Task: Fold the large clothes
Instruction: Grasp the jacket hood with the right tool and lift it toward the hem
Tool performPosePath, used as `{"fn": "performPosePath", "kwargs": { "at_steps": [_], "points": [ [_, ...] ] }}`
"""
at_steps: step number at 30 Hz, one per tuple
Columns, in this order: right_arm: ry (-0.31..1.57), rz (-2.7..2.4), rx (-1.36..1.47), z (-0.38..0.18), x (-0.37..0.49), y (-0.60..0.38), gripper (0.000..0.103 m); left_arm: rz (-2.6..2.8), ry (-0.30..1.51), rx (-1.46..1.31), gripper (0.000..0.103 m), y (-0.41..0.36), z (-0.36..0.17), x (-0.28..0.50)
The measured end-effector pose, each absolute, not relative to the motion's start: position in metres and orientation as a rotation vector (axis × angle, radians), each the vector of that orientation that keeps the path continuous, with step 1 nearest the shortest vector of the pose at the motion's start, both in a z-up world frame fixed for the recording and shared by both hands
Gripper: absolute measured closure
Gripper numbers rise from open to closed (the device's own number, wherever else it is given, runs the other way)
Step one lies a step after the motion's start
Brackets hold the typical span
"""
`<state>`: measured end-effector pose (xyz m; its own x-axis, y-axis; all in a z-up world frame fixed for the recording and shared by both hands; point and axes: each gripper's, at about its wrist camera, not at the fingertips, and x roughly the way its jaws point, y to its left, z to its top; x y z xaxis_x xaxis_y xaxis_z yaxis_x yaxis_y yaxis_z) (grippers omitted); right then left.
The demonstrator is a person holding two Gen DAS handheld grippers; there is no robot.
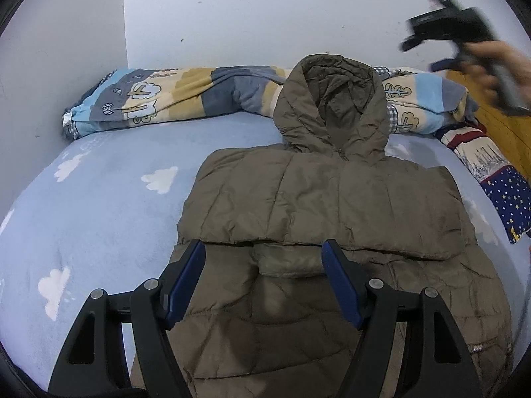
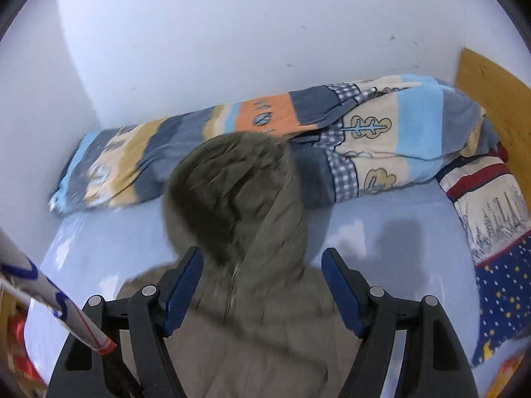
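Note:
A brown hooded puffer jacket point(image 1: 318, 205) lies flat on the light-blue cloud sheet point(image 1: 99, 199), its hood point(image 1: 335, 106) pointing to the rolled quilt. A folded layer crosses the chest, and its lower edge runs between my fingers. My left gripper point(image 1: 264, 248) hovers open over that edge with nothing gripped. A hand holds my right gripper point(image 1: 418, 33) high at the upper right, blurred. In the right wrist view the right gripper point(image 2: 262, 255) stands open above the hood point(image 2: 232, 192) and collar, its pads clear of the cloth.
A rolled patchwork quilt point(image 1: 172, 96) lies along the wall behind the hood. A star-and-stripe pillow point(image 1: 504, 199) rests against the wooden headboard point(image 2: 491, 93) on the right. A white pole with a red tip point(image 2: 49, 298) crosses the right wrist view's lower left.

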<state>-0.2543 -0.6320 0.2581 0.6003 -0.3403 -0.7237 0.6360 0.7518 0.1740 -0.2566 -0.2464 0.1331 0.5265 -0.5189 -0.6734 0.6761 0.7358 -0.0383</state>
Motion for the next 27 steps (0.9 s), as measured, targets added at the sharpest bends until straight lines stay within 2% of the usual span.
{"fn": "performPosePath", "kwargs": {
  "at_steps": [6,11,13,14,15,20,27],
  "points": [
    [0.709,-0.631,0.526,0.217,-0.188,-0.696,0.034,-0.712,0.749,0.267,0.031,-0.244,0.122,-0.247],
    [0.718,-0.676,0.544,0.186,-0.156,-0.733,0.035,-0.702,0.765,0.269,0.031,-0.243,0.116,-0.238],
    [0.726,-0.671,0.56,0.172,-0.148,-0.741,0.041,-0.697,0.775,0.266,0.031,-0.243,0.113,-0.236],
    [0.734,-0.675,0.56,0.164,-0.144,-0.743,0.062,-0.697,0.786,0.261,0.031,-0.243,0.111,-0.234],
    [0.743,-0.668,0.56,0.159,-0.142,-0.744,0.095,-0.695,0.793,0.258,0.031,-0.243,0.11,-0.233],
    [0.682,-0.679,0.505,0.165,-0.161,-0.723,0.096,-0.691,0.787,0.253,0.031,-0.242,0.114,-0.232],
    [0.562,-0.596,0.468,0.228,-0.247,-0.663,0.097,-0.693,0.751,0.22,0.031,-0.238,0.129,-0.238]
  ]
}}
